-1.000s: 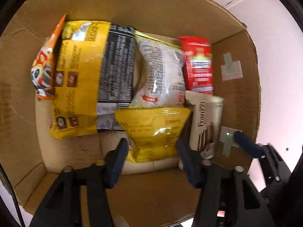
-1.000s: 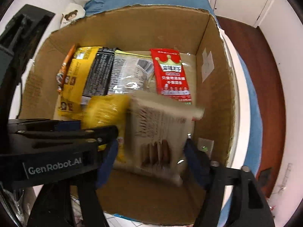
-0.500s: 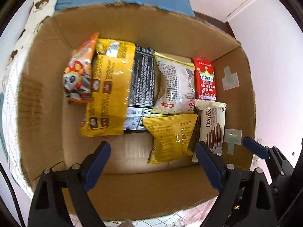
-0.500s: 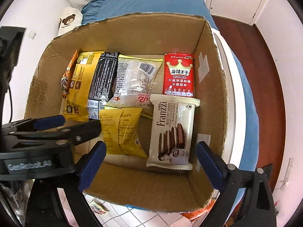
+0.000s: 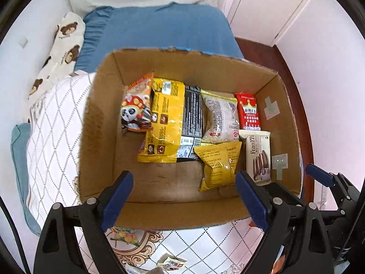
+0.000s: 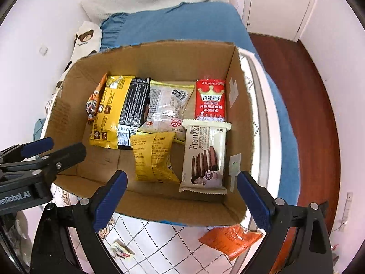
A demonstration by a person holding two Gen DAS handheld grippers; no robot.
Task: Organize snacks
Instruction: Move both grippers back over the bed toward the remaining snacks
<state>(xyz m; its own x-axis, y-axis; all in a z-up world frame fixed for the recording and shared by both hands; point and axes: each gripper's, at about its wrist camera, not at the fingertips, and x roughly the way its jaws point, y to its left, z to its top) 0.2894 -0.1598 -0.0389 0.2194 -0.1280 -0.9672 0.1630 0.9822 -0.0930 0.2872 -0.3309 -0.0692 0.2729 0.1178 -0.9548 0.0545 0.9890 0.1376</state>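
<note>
A cardboard box [image 5: 100, 137] [image 6: 239, 118] sits on a bed and holds several snack packs: a panda pack [image 5: 136, 111], a large yellow-black bag [image 5: 168, 121] [image 6: 118, 111], a clear white pack [image 5: 220, 116] [image 6: 166, 107], a red pack [image 5: 248, 111] [image 6: 210, 99], a small yellow pack [image 5: 217, 164] [image 6: 152, 157] and a Franzzi cookie pack [image 5: 259, 157] [image 6: 205, 157]. My left gripper [image 5: 183, 199] is open and empty above the box's near wall. My right gripper [image 6: 181, 199] is open and empty above the near wall too.
An orange snack pack [image 6: 230, 239] and a small sachet [image 6: 121, 250] lie on the white quilted blanket [image 6: 164, 244] in front of the box. Another small pack [image 5: 171, 262] lies there. A blue pillow [image 5: 155, 29] is behind the box; wooden floor [image 6: 303, 91] is right.
The right gripper let go of the Franzzi pack, the left of the small yellow pack. Both opened wide and pulled back up out of the box.
</note>
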